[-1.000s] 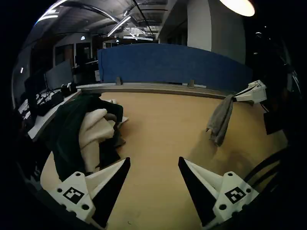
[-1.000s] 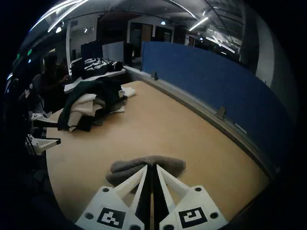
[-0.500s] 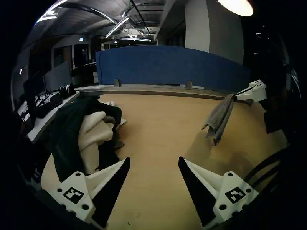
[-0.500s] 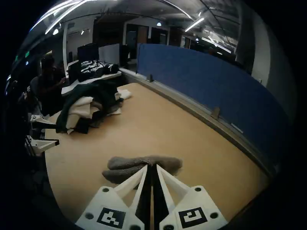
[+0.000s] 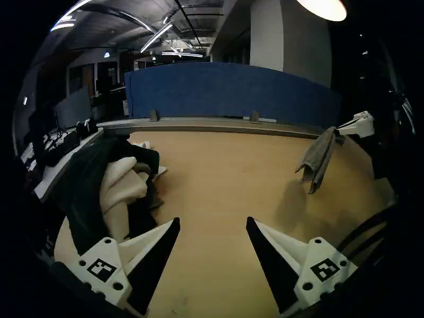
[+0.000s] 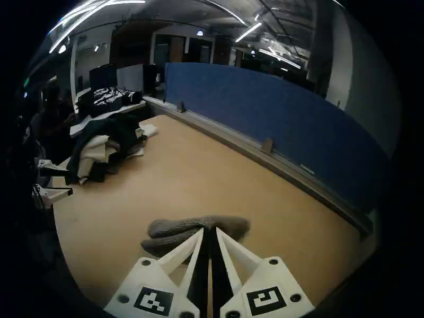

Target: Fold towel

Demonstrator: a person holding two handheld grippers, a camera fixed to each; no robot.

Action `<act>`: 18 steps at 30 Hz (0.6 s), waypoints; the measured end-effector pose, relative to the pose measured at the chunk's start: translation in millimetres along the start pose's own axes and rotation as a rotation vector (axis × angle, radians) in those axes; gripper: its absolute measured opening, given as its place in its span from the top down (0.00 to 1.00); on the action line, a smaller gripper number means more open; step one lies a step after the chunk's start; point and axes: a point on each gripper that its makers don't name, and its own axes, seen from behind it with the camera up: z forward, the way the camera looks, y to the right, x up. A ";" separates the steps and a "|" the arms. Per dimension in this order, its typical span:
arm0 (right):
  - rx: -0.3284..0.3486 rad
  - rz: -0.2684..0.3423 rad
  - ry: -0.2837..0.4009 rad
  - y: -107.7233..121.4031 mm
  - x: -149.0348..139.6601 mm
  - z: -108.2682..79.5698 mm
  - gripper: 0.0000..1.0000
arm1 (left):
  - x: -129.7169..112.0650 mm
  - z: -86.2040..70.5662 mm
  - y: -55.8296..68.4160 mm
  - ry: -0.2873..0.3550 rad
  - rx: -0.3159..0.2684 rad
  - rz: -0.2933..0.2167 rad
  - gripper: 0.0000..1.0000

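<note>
Fingers of the white two-finger right gripper (image 6: 209,230) are pressed together on a bunched fold of the limp grey terry-cloth towel (image 6: 197,232), which lies gathered across their tips in the right gripper view. In the left gripper view the towel (image 5: 317,158) hangs down in a narrow drape from that gripper (image 5: 339,129), above the right part of the pale wooden table (image 5: 228,169), with its shadow on the wood just beside it. The white left gripper (image 5: 212,220) has its fingers spread wide over the tabletop, well apart from the towel. In the right gripper view it appears small at the table's left edge (image 6: 63,181), its two fingers parted. A rumpled heap of dark green and cream garments (image 5: 108,185) sits on the left end of the table, just beside the left gripper's left finger. From the right gripper view this heap (image 6: 106,148) lies far across the wood from the towel. A long blue fabric-covered partition (image 5: 233,95) stands along the table's far edge on a grey rail. Beyond the heap, a neighbouring desk carries dark monitors (image 5: 71,108). A bright round ceiling lamp (image 5: 323,8) glows overhead.
</note>
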 end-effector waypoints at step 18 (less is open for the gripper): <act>-0.218 0.094 -0.072 141.6 -85.7 -75.5 0.99 | 7.1 10.8 22.5 -0.009 -0.026 0.034 0.07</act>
